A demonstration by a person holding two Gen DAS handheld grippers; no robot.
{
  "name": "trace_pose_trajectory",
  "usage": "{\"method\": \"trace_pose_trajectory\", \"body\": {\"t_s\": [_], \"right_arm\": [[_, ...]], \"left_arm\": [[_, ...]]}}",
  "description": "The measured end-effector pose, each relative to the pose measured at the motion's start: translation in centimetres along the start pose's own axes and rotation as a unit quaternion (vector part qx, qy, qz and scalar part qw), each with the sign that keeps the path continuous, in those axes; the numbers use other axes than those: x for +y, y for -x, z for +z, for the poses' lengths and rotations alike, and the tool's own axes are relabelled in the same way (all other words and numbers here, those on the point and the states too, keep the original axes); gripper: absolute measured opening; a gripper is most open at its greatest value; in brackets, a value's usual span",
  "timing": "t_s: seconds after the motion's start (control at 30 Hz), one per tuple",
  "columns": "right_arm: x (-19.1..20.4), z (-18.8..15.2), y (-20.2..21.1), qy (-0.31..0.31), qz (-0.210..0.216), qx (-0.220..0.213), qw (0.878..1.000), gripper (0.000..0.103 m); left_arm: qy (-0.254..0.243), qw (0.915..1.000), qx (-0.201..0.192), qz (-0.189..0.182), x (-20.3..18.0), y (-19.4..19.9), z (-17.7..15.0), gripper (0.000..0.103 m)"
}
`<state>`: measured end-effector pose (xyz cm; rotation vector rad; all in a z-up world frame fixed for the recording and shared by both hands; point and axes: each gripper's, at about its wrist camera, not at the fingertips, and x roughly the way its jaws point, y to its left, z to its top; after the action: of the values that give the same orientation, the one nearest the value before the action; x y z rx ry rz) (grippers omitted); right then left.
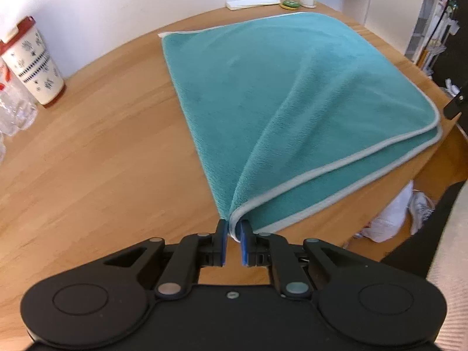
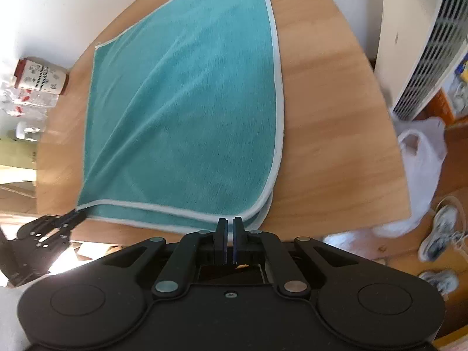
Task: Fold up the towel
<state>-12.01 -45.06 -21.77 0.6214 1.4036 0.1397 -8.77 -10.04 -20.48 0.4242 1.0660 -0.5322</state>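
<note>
Left tool and right tool each clamped on teal towel corners over wooden table.

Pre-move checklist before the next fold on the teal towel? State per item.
1. Left gripper pinching a towel corner: ok, grey hem sits between the blue pads.
2. Right gripper holding cloth: cannot tell, jaws nearly shut at the near hem, no fabric seen between them.
3. First fold done: ok, two hemmed layers stacked at the near edge.
4. Edges aligned: not ok, lower layer peeks out along the near edge.
5. Top layer flat: not ok, a ridge runs up from the left corner.
6. Cup clear of towel: ok, bare table between.
</note>
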Motion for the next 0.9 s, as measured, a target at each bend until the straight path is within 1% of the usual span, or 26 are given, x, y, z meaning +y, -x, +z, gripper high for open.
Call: {"method": "trace_pose_trajectory", "body": {"t_s": [0.03,0.07,0.1,0.13,0.17,0.2,0.23,0.27,0.33,0.37,0.4,0.43,0.47,0.5,0.57,0.6,0.63,0.67,0.7,0.73,0.77,0.83,0.9], "right_arm": [[-0.1,0.0,-0.2,0.004,-0.011,0.002,1.000,0.003],[-0.1,0.1,-0.3,0.011,-0.034,0.002,0.999,0.005],[-0.2,0.1,-0.2,0.013,-0.043,-0.004,0.999,0.008],[-0.2,0.1,0.1,0.010,-0.044,-0.015,0.999,0.008],[-0.2,0.2,0.2,0.007,-0.045,-0.021,0.999,0.014],[-0.2,0.3,0.3,0.001,-0.046,-0.030,0.998,0.021],[-0.2,0.4,0.1,-0.007,-0.045,-0.032,0.998,0.034],[-0.4,0.5,-0.1,-0.026,-0.039,-0.038,0.998,0.035],[-0.3,0.3,-0.5,-0.038,-0.030,-0.043,0.998,0.034],[-0.2,0.2,-0.7,-0.052,-0.029,-0.051,0.997,0.035],[-0.2,0.2,-0.7,-0.057,-0.032,-0.055,0.996,0.035],[-0.2,0.1,-0.8,-0.063,-0.034,-0.057,0.996,0.035],[-0.1,-0.1,-1.1,-0.076,-0.034,-0.059,0.995,0.035],[0.0,-0.2,-1.3,-0.085,-0.034,-0.060,0.994,0.035],[0.0,-0.5,-1.6,-0.103,-0.034,-0.068,0.992,0.035],[-0.1,-0.6,-1.6,-0.112,-0.028,-0.073,0.991,0.033],[-0.3,-0.7,-1.8,-0.124,-0.025,-0.078,0.989,0.025],[-0.4,-0.9,-1.9,-0.135,-0.023,-0.083,0.987,0.012],[-0.5,-1.1,-2.0,-0.147,-0.026,-0.087,0.985,0.009],[-0.4,-1.4,-2.0,-0.153,-0.029,-0.093,0.983,0.009],[-0.3,-1.6,-2.1,-0.153,-0.032,-0.095,0.983,0.007],[0.2,-1.9,-2.0,-0.147,-0.043,-0.099,0.983,0.007],[0.9,-2.1,-1.7,-0.136,-0.055,-0.100,0.984,0.006]], "left_arm": [[-0.006,1.0000,0.004,-0.005,-0.1,-0.1,0.0,0.009],[-0.010,0.9999,0.006,-0.007,-0.2,-0.1,0.0,0.009],[-0.012,0.9999,0.006,-0.009,-0.3,0.0,0.0,0.009],[-0.003,0.9999,0.006,-0.015,0.0,0.2,0.2,0.009],[0.003,0.9998,0.006,-0.020,0.2,0.2,0.4,0.009],[0.024,0.9990,0.002,-0.039,1.0,0.5,0.9,0.009],[0.032,0.9984,-0.002,-0.046,1.4,0.7,1.2,0.010],[0.036,0.9981,-0.004,-0.050,1.5,0.7,1.5,0.010],[0.043,0.9959,-0.012,-0.079,2.7,1.2,2.4,0.010],[0.044,0.9951,-0.014,-0.087,2.9,1.3,2.7,0.010],[0.043,0.9920,-0.017,-0.117,3.9,1.5,3.4,0.011],[0.042,0.9892,-0.015,-0.139,4.4,1.6,3.8,0.015],[0.042,0.9871,-0.012,-0.154,4.8,1.7,4.0,0.017],[0.042,0.9822,-0.012,-0.183,5.5,1.8,4.6,0.019],[0.039,0.9794,-0.017,-0.197,6.4,1.6,5.8,0.030],[0.038,0.9781,-0.020,-0.204,6.8,1.6,6.3,0.030],[0.031,0.9807,-0.021,-0.192,6.8,1.0,7.0,0.031],[0.024,0.9834,-0.021,-0.179,6.7,0.3,7.7,0.031],[0.017,0.9879,-0.016,-0.154,6.4,-0.6,8.6,0.031],[0.010,0.9923,-0.013,-0.123,6.0,-1.7,9.5,0.031],[0.002,0.9942,-0.012,-0.107,5.6,-2.4,10.0,0.031],[-0.013,0.9967,-0.011,-0.079,5.0,-3.9,11.0,0.031],[-0.023,0.9981,0.002,-0.058,4.5,-5.6,11.6,0.028]]}}
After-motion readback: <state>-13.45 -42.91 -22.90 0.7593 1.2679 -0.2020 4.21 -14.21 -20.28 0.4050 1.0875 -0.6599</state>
